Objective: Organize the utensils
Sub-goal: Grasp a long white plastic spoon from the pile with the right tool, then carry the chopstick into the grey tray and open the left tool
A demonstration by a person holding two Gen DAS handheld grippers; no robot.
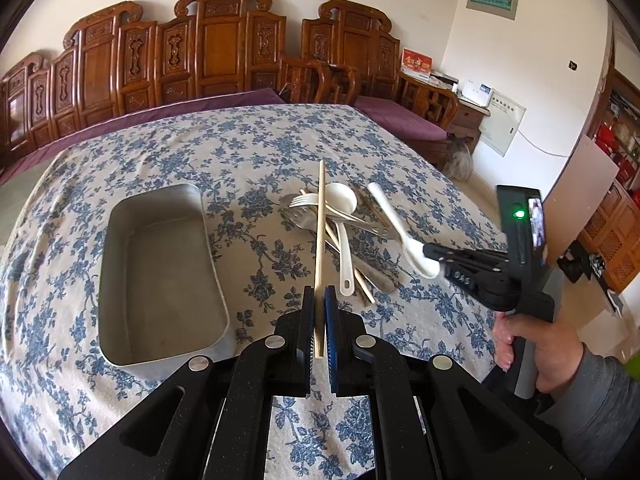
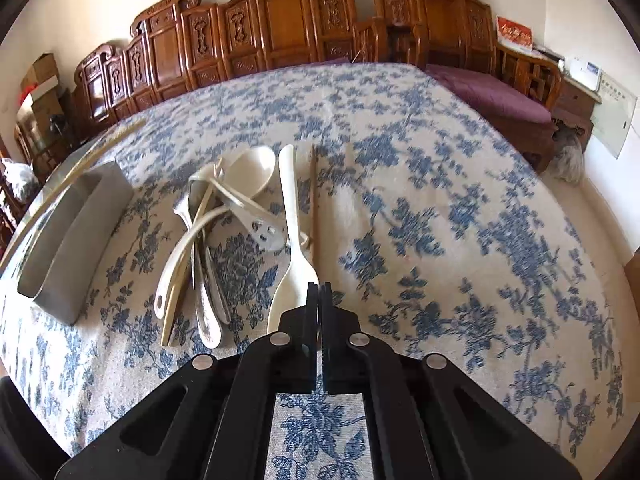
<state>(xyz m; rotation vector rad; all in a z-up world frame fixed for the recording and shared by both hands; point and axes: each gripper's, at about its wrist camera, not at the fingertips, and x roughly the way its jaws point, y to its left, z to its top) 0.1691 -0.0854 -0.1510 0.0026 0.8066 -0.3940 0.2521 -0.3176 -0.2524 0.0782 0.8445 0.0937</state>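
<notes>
Nearest the left wrist camera, the left claw (image 1: 319,300) is seen closed on a pale wooden chopstick (image 1: 320,240), which is gripped near its lower end and points straight ahead above the tabletop (image 1: 200,140), itself covered in a blue-flowered cloth. To the left of the claw, an empty rectangular metal tray (image 1: 160,276) rests on the cloth. Just right of the held chopstick, a heap of utensils (image 1: 340,224) is spread on the cloth: a white plastic fork, a white ladle-shaped spoon, metal spoons and further chopsticks, overlapping one another. Farther right, the right claw (image 1: 434,258) is seen from the side, held by a hand (image 1: 536,344) in a grey sleeve, its tips clamped on the bowl of a white spoon (image 1: 396,228).

In the right wrist view, the tray (image 2: 76,236) lies at the far left, the heap (image 2: 216,232) beside it, and then the white spoon (image 2: 290,232), whose handle points away. The right claw (image 2: 319,292) is almost fully closed, pinching the rim of the spoon's bowl. A dark chopstick (image 2: 313,200) lies just right of the spoon. Carved wooden benches (image 2: 280,28) line the wall behind.
</notes>
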